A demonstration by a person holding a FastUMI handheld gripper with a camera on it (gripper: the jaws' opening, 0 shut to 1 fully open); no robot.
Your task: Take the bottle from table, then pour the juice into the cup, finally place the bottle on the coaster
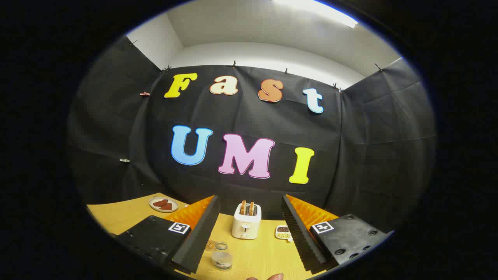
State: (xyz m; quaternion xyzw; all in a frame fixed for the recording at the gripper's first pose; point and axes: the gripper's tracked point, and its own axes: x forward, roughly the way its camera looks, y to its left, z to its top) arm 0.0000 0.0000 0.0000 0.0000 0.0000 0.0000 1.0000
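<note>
Presently the gripper (249, 233) stands wide and empty, raised over the table (116, 214), a stance suited to approach. Between its fingers: cup (222, 256), toaster (246, 221) beyond. Bottle location undetermined.

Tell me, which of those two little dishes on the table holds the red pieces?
The round plate beyond the left jaw, by the wall. The small dish beside the toaster holds dark and pale bits. The gripper is open.
</note>
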